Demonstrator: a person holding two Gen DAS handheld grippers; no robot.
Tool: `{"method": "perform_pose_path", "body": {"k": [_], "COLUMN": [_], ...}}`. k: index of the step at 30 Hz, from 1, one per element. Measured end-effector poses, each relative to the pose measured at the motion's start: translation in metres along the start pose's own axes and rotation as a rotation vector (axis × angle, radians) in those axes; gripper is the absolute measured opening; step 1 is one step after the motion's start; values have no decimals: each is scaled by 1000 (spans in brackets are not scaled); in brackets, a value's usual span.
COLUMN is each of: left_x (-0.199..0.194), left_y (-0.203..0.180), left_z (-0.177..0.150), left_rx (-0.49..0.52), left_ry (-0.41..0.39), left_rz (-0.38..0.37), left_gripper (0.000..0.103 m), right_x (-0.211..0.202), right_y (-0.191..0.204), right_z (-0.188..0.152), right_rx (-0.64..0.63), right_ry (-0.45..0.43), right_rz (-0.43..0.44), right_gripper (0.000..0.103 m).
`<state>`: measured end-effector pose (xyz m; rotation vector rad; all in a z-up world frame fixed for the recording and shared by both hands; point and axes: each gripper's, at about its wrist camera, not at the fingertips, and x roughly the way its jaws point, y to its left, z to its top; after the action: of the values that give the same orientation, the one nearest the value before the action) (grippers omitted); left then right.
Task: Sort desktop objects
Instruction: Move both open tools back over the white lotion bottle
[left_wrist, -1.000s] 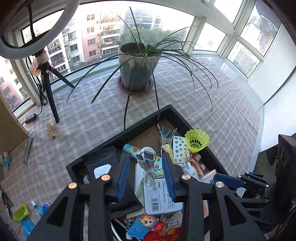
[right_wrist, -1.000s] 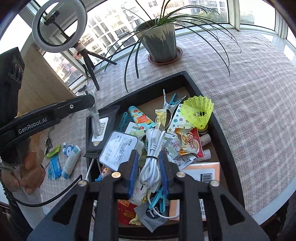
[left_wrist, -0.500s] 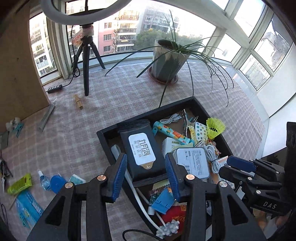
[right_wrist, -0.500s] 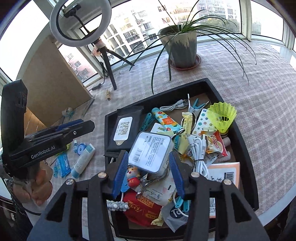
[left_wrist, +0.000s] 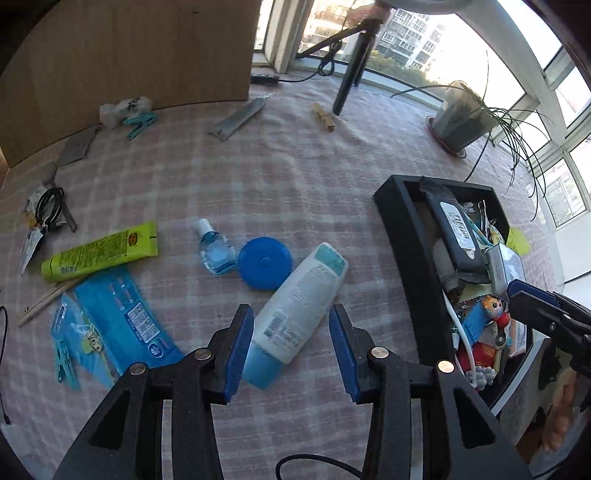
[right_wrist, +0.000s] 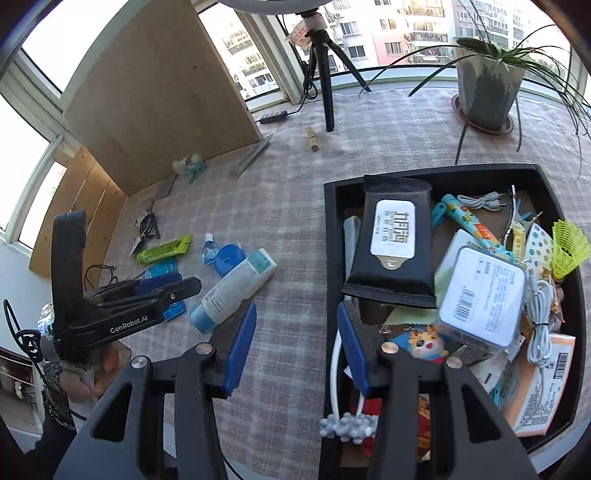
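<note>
Over on the left there's a yellow-green tube (left_wrist: 99, 250), then a small blue bottle (left_wrist: 215, 248) and a round blue lid (left_wrist: 264, 263). The left gripper (left_wrist: 291, 347) hangs over the white tube (left_wrist: 300, 308), jaws apart, nothing pinched. On the right, the black tray (right_wrist: 330, 236) is packed with stuff; the right gripper (right_wrist: 297, 345) straddles its left wall, jaws apart and empty too.

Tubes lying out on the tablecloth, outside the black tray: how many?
2. The white tube with the blue cap lies between the left tool's fingers, untouched. The yellow-green tube lies farther left, by the blue packet. Others may be hidden.
</note>
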<state>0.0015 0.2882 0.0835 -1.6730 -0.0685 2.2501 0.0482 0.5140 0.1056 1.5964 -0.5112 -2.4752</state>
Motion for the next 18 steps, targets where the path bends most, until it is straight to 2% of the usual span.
{"method": "perform_pose_path", "body": {"k": [4, 7, 9, 12, 18], "left_x": [4, 15, 24, 39, 50], "left_y": [33, 41, 40, 33, 13], "left_z": [-4, -2, 0, -2, -5], "left_rx": [-57, -44, -22, 29, 149], "left_ry": [17, 30, 43, 74, 97], "left_rz": [-12, -15, -17, -14, -26], "left_gripper": [40, 39, 38, 29, 28], "right_x": [32, 60, 79, 101, 130], "right_y": [21, 28, 31, 31, 26], "right_z": [6, 5, 4, 0, -9], "right_rx": [-5, 27, 55, 115, 235], "right_ry": [56, 105, 126, 137, 160], "right_rz": [26, 35, 38, 48, 84], "right_gripper": [45, 45, 45, 43, 41]}}
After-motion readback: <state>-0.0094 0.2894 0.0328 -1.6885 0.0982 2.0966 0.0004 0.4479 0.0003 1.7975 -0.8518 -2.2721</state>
